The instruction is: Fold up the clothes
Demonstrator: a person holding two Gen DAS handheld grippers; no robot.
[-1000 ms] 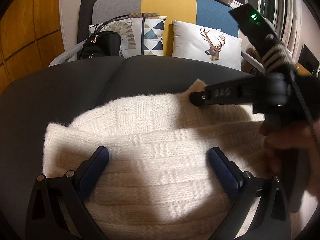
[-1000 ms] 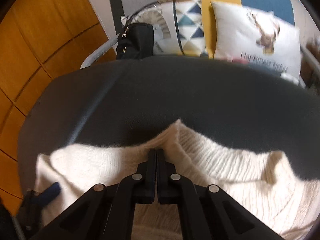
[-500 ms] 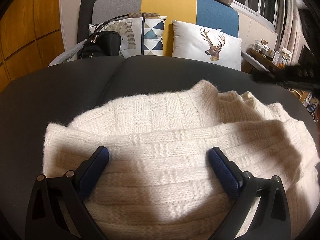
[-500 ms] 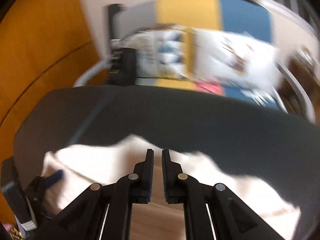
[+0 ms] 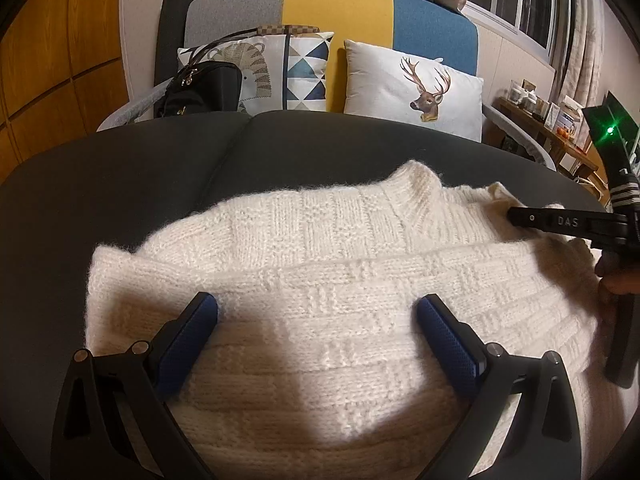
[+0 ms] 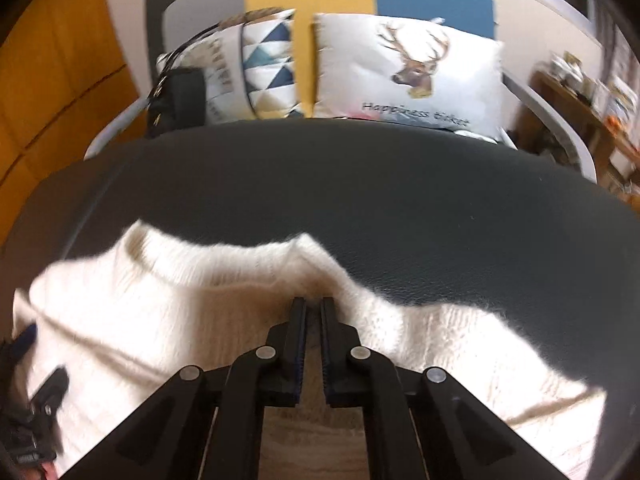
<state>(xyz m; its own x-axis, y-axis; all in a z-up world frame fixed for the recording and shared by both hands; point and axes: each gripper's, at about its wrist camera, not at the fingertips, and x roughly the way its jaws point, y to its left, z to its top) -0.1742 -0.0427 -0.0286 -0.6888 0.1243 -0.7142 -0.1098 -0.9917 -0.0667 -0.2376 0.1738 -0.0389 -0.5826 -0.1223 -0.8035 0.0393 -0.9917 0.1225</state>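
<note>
A cream knitted sweater [image 5: 328, 280] lies partly folded on the dark seat cushion [image 5: 120, 184], its ribbed collar at the far middle. My left gripper [image 5: 318, 312] is open wide, its blue pads resting low over the sweater's folded front, holding nothing. In the right wrist view the sweater [image 6: 160, 312] fills the lower half. My right gripper [image 6: 313, 312] has its jaws nearly together with a thin gap, over the sweater's far edge; no cloth shows between them. The right gripper also shows in the left wrist view [image 5: 516, 216] at the sweater's right side.
A sofa back in grey, yellow and blue [image 5: 336, 12] stands behind the cushion. A deer cushion [image 5: 416, 92], a patterned cushion [image 5: 280, 68] and a black bag [image 5: 200, 88] lean against it. A side table with small items [image 5: 552, 120] is at the right.
My right gripper has let go of the sweater's edge, swung out to the right and come back down at the sweater's right side. The left gripper has not moved.
</note>
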